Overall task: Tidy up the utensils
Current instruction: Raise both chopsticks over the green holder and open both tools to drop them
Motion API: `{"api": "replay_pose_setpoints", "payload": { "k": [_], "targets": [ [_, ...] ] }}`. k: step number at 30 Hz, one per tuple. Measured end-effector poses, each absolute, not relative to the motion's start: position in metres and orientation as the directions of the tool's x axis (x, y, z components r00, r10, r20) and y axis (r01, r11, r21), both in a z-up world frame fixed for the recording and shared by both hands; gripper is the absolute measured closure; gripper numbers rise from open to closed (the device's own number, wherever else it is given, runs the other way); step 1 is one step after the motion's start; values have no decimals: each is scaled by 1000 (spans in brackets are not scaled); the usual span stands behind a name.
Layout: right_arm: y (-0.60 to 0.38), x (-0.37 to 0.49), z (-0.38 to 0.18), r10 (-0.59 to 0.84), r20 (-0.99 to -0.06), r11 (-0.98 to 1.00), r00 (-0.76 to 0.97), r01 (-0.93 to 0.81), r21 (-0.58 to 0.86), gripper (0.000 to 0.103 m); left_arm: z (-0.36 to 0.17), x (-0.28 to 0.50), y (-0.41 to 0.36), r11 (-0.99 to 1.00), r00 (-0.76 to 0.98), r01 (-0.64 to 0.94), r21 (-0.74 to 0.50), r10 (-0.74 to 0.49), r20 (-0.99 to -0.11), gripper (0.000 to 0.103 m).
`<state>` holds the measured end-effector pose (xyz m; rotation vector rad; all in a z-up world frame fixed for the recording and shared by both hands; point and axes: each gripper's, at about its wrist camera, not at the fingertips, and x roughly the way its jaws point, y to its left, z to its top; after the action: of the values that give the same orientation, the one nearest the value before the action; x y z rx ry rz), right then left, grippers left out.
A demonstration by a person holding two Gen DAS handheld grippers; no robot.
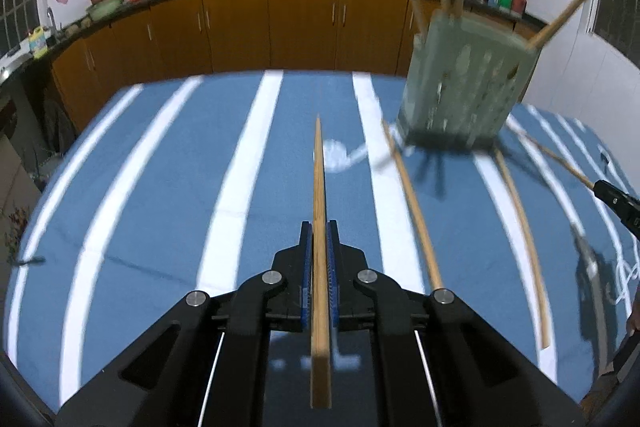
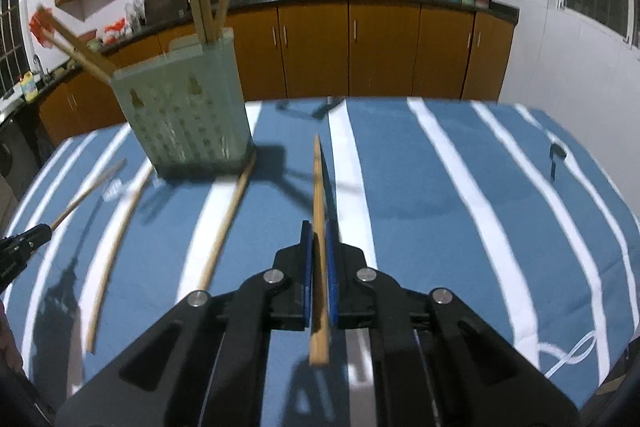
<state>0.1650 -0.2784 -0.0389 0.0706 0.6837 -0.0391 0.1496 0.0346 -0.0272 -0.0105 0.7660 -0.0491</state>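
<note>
Chopsticks of pale bamboo, long and tapering. Left gripper (image 1: 319,233) is clamped on one chopstick (image 1: 319,187), its long axis straight ahead, tip forward above the striped cloth (image 1: 160,187). Right gripper (image 2: 319,233) pinches another chopstick (image 2: 319,195) likewise. Ahead-left of it stands the green holder (image 2: 184,111), blurred, its sticks cut off at the top edge.

Surface (image 1: 160,187) covered by blue cloth with white stripes. Standing on it: pale green perforated holder (image 1: 464,83). Lying flat beside the holder's base: two loose chopsticks (image 1: 416,211), one near a white spoon (image 1: 340,153)
</note>
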Motion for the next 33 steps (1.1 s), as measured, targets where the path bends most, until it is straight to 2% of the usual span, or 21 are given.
{"api": "replay_pose_setpoints", "payload": {
  "k": [7,18,33],
  "targets": [
    [-283,155,17,-6,-492,996,871,50,76,95,34,149,47,996,819,42,-81,-80,-569,95],
    [-284,146,63,36,-383,992,923,12,122,95,84,153,46,984,869,94,-154,-157,-470,96],
    [-254,140,171,173,-45,973,984,-164,164,95,165,154,-1,952,930,253,-175,-289,-229,96]
  ]
}}
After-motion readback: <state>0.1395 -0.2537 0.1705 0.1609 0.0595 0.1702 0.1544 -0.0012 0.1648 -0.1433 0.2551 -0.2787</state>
